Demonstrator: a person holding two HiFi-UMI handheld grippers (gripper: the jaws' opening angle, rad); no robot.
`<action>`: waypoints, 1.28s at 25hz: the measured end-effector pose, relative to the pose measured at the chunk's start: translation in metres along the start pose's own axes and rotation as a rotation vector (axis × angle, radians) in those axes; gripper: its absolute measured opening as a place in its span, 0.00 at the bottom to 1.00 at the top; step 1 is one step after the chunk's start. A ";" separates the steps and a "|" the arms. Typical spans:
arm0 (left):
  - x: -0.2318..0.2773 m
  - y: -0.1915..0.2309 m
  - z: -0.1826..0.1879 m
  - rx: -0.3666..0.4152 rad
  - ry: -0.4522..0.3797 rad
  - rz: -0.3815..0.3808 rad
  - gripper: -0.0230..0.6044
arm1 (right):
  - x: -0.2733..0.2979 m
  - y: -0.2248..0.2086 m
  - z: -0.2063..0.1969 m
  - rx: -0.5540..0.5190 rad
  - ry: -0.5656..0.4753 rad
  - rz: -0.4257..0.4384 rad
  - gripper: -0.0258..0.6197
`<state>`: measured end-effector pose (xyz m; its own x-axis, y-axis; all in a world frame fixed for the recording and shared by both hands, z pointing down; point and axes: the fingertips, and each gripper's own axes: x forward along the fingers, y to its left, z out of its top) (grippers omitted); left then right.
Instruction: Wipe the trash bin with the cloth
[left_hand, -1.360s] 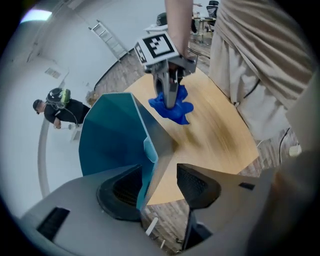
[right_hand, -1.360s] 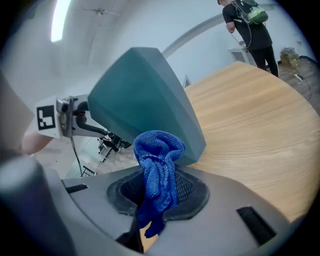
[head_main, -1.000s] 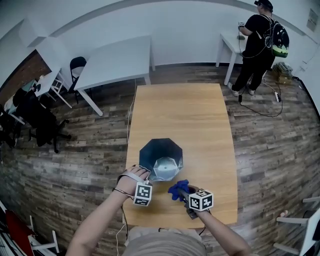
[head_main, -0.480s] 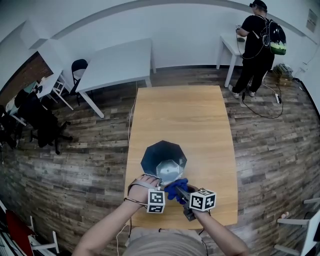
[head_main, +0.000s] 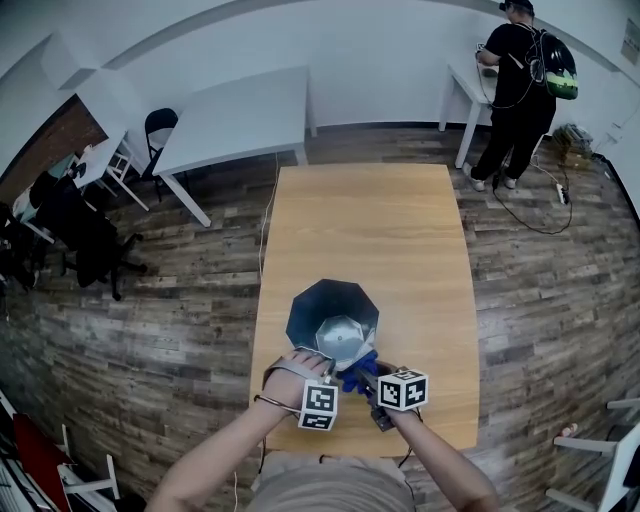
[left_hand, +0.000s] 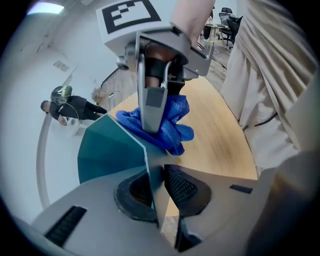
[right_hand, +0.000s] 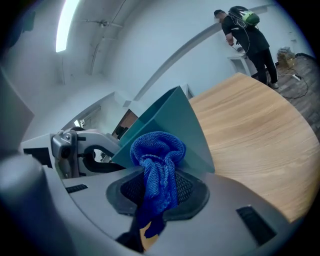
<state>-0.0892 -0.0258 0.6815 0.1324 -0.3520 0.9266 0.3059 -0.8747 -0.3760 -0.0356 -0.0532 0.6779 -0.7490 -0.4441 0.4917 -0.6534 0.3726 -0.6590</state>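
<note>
Table (head_main: 370, 230) under trash bin (head_main: 318, 302), cloth (head_main: 359, 369)

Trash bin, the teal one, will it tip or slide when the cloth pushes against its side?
Probably light: the trash bin looks thin-walled and empty, so alone it could slide on the smooth table. It is less likely to now, since the left gripper has just been closing its jaws on the rim wall.

surface: wooden table (head_main: 365, 230) | on it: trash bin (head_main: 312, 302)
</note>
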 end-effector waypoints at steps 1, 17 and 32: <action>0.000 0.000 0.000 0.002 -0.005 0.000 0.12 | 0.005 -0.005 -0.004 -0.003 0.015 -0.008 0.16; 0.002 0.003 0.004 0.016 -0.057 0.003 0.12 | 0.096 -0.121 -0.089 -0.080 0.246 -0.168 0.16; 0.005 0.000 0.001 -0.047 -0.058 0.009 0.11 | 0.101 -0.131 -0.102 -0.087 0.236 -0.210 0.16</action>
<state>-0.0879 -0.0270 0.6863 0.1898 -0.3412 0.9206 0.2600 -0.8867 -0.3822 -0.0370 -0.0642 0.8719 -0.5953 -0.3215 0.7364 -0.7954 0.3655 -0.4834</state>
